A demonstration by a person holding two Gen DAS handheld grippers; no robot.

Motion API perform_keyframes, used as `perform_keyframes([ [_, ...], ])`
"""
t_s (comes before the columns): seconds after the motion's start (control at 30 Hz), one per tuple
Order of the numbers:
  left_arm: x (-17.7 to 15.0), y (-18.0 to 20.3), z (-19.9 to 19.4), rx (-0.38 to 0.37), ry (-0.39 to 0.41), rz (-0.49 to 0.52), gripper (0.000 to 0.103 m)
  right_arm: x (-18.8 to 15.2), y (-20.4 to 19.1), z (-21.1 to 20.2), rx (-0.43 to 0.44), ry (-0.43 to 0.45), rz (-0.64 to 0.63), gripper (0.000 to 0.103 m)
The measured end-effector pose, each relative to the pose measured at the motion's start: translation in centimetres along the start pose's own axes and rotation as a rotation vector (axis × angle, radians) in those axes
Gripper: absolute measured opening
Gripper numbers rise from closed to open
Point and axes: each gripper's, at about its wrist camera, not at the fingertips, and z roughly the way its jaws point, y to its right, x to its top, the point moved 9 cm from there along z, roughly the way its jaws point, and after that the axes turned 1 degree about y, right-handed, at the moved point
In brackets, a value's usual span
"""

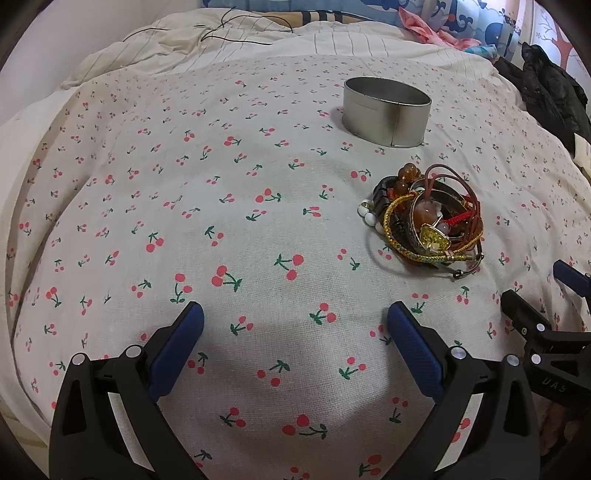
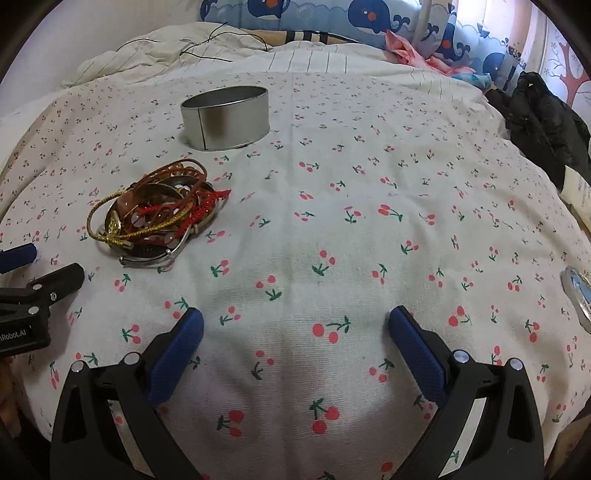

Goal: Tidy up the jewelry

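Note:
A tangled pile of jewelry (image 1: 424,221) (image 2: 159,212), with bead bracelets, gold and red cords and metal bangles, lies on the cherry-print cloth (image 1: 221,206) (image 2: 351,221). Behind it stands an open oval metal tin (image 1: 386,110) (image 2: 225,116); its inside is hidden from here. My left gripper (image 1: 295,317) hovers open over bare cloth, left of and nearer than the pile. My right gripper (image 2: 295,317) is open too, right of the pile, nothing between its blue pads. Each gripper shows at the edge of the other's view: the right gripper (image 1: 546,295), the left gripper (image 2: 37,266).
A round metal lid (image 2: 578,295) lies at the cloth's right edge. Black clothing (image 2: 543,122) is heaped at the far right. A thin black cord (image 1: 229,33) lies on the striped bedding behind, with whale-print pillows (image 2: 332,22) beyond. Open cloth spreads ahead of both grippers.

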Motion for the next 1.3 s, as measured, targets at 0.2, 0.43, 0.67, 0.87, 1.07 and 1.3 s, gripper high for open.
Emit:
perform_keyframes([
  [0.2,-0.03,-0.08,0.0,0.003,0.011,0.002,0.096,0.0,-0.05,0.1,-0.003,-0.001,-0.011,0.096],
  [0.43,-0.15,-0.04,-0.08,0.004,0.017,0.009,0.096,-0.14,-0.19,0.25,-0.017,-0.011,-0.031,0.096],
  [0.67,-0.12,0.04,-0.03,0.005,0.017,0.012,0.096,-0.12,-0.24,0.08,-0.021,0.005,-0.033,0.096],
  [0.87,-0.02,-0.02,0.1,0.004,0.017,0.015,0.096,-0.1,-0.25,0.02,-0.022,0.008,-0.033,0.096],
  [1.07,0.01,-0.05,0.1,0.005,0.018,0.014,0.096,-0.11,-0.25,0.03,-0.022,0.008,-0.033,0.096],
  [1.3,-0.05,0.05,0.1,0.01,0.024,0.014,0.096,-0.12,-0.23,0.03,-0.021,0.008,-0.033,0.096],
])
